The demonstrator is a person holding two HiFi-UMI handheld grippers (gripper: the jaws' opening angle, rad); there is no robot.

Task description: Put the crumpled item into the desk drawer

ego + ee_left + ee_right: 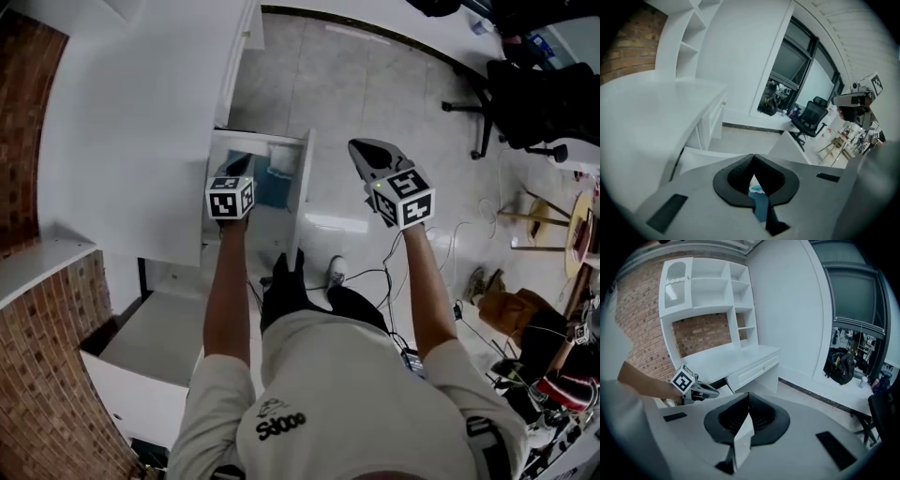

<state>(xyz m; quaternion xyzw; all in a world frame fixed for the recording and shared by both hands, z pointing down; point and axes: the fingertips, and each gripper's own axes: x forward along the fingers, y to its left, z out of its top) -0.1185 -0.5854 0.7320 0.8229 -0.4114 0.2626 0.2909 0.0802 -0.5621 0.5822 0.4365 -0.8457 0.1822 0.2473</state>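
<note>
one open drawer (305,178), two grippers (240,161) (359,146)

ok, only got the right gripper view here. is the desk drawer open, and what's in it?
Observer: Open. Head view shows the white desk drawer pulled out, blue material and what looks like a pale crumpled lump inside.
Operator: left claw carrying anything?
Observer: No. Left gripper view shows the left claw shut, empty.
Operator: and mine?
Observer: Head view puts the right claw over the pale tiled floor, outside the drawer.
</note>
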